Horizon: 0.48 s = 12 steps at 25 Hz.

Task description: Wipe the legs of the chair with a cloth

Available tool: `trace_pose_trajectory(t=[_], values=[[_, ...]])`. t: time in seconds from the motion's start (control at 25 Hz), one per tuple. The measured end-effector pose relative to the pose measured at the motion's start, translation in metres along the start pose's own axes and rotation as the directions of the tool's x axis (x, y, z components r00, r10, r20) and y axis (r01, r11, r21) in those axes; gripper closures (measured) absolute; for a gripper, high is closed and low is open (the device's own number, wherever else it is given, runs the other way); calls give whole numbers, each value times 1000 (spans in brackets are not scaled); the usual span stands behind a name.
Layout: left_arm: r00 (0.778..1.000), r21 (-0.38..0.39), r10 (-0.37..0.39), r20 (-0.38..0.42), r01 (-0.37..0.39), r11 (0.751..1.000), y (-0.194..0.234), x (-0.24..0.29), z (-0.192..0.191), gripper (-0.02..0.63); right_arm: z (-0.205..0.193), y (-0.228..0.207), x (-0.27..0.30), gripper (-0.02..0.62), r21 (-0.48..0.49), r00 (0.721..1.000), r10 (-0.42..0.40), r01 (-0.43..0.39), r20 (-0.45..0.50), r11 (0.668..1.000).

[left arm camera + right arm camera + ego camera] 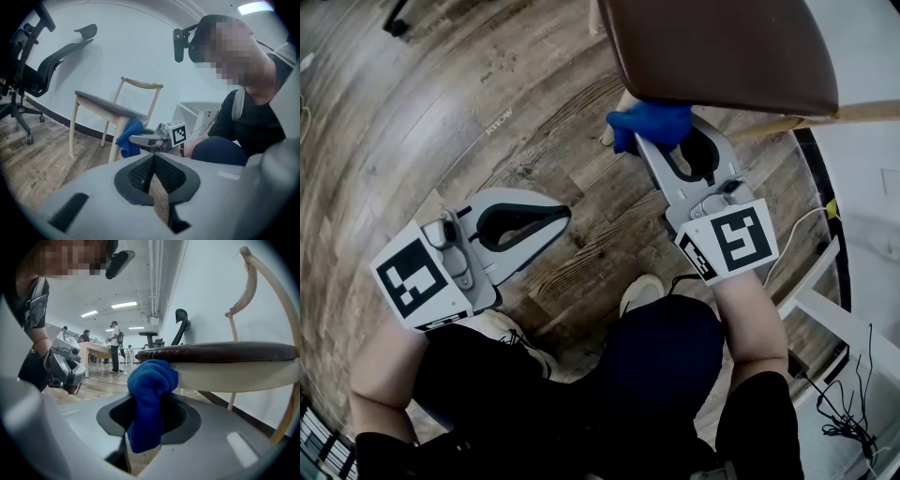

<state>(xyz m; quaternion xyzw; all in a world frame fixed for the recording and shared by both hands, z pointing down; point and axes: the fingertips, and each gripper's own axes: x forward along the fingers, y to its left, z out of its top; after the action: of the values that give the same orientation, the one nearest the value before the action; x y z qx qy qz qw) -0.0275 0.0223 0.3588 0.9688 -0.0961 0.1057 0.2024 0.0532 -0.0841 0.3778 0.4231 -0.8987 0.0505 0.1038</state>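
A chair with a dark brown seat and pale wooden legs stands in front of me. My right gripper is shut on a bunched blue cloth, just below the seat's front edge. In the left gripper view the cloth presses against the chair's near front leg. The right gripper view shows the cloth sticking up between the jaws, under the seat. My left gripper hangs lower left, away from the chair, shut with nothing in it.
The floor is wood plank. A black office chair stands far left by the wall. White furniture and cables lie on the right. The person's shoe and knees are directly below the grippers.
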Motion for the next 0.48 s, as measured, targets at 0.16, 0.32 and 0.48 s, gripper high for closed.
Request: trace_pose_trajectory(t=[0.16,0.32,0.48], values=[[1000,-3,3,-3,-3,1000,0,0,0,600,-13,-1,3,449,20,1000,2,-2,-8,1000],[1000,-14,16,-10,-17,1000,4,-2,-4,600,-49,-3,13,449,47,999,7,-5,-52,999],[1000,-24,23,-15,-23,999,8,-2,-7,600,-98,-7,26,448,80,993,22,-13,-113,997]])
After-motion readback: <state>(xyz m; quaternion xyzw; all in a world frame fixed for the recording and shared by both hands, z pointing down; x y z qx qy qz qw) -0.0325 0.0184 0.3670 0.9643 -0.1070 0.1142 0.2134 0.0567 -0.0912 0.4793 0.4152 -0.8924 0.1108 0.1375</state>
